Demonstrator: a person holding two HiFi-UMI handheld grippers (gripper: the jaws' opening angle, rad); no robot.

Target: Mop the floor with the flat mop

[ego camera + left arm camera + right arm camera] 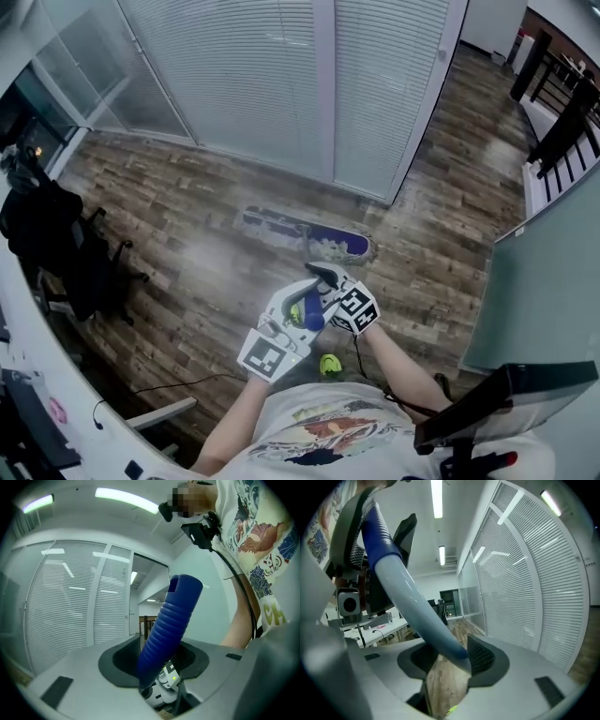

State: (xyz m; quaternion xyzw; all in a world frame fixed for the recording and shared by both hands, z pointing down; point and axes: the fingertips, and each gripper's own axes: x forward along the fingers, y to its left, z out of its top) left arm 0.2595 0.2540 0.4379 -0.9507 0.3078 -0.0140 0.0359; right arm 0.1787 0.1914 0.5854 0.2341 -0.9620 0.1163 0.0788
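The flat mop's head [305, 234] lies on the wooden floor in front of the blinds, its blue and grey pad facing down. Its handle rises toward me, ending in a blue ribbed grip [314, 321]. My left gripper [302, 314] is shut on that blue ribbed grip [171, 625], which stands up between the jaws of the left gripper [154, 667]. Just beyond it, my right gripper [323, 281] is shut on the pale blue pole [408, 592]. The pole crosses the right gripper [445, 660] at a slant and leans on the right-hand pad.
A glass wall with white blinds [281, 84] runs behind the mop. A black office chair [56, 244] and a white desk [37, 375] stand at the left. There is a black railing [562, 122] at the upper right, a monitor [506, 398] at the lower right, and a small yellow-green object [329, 365] by my feet.
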